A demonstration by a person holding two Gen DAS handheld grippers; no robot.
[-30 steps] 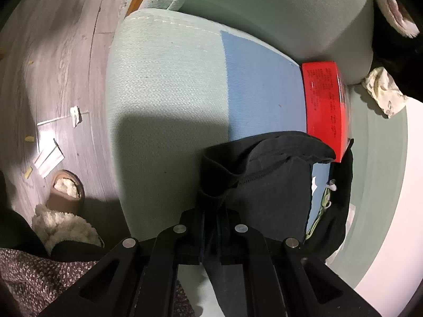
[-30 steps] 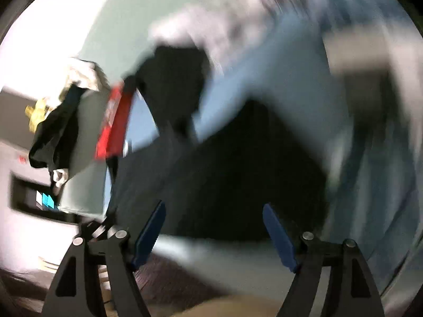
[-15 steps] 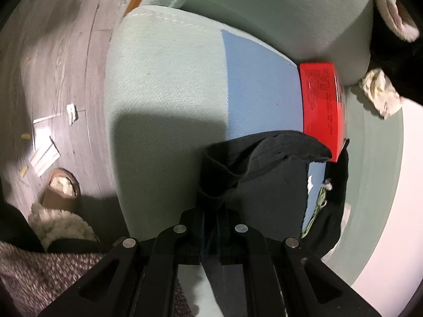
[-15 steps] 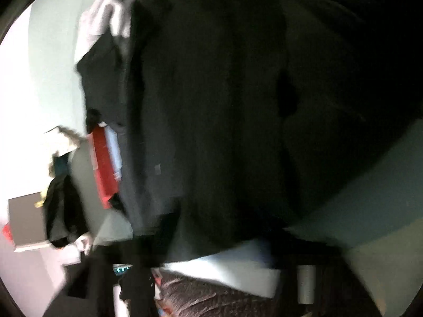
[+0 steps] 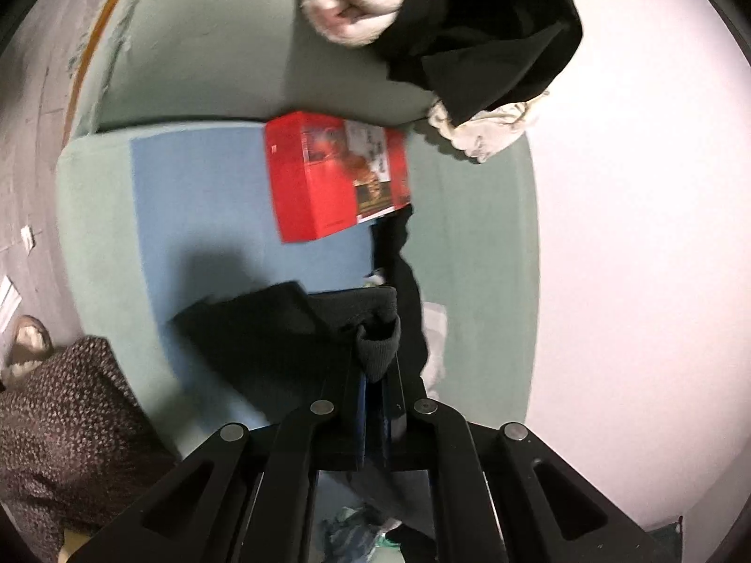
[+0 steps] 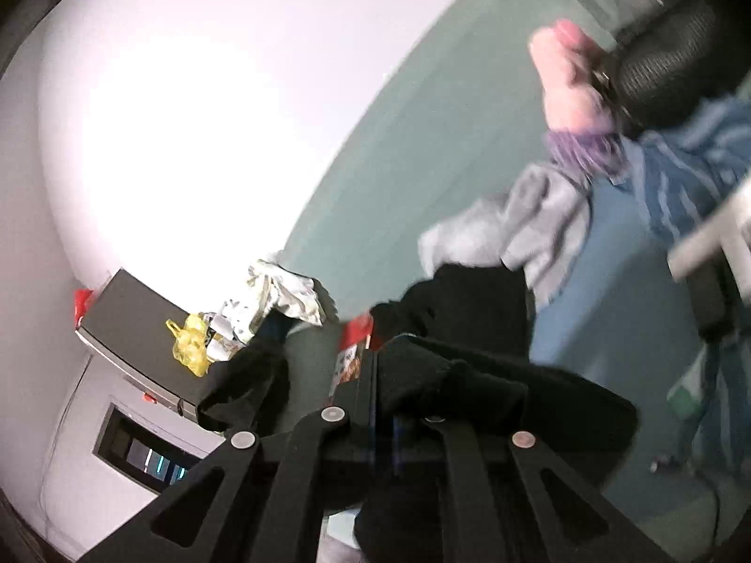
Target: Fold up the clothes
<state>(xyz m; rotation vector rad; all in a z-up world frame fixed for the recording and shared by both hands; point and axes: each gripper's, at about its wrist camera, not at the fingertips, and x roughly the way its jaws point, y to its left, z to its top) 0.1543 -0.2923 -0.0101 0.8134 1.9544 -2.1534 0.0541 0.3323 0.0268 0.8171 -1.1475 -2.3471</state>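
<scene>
The left tool [image 5: 374, 377] is clamped tight on a ribbed edge of the black garment [image 5: 281, 328], which drapes toward 10 o'clock over the blue sofa seat [image 5: 197, 197]. The right tool [image 6: 389, 403] pinches another fold of the same cloth. Farther off at 12 o'clock lies a red box [image 5: 319, 183].

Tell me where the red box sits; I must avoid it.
In the left wrist view, the red box lies on the blue mat, against the green backrest.

A box [image 5: 335, 176] lies on the sofa seat [image 5: 202, 197], behind the garment [image 5: 281, 328].
</scene>
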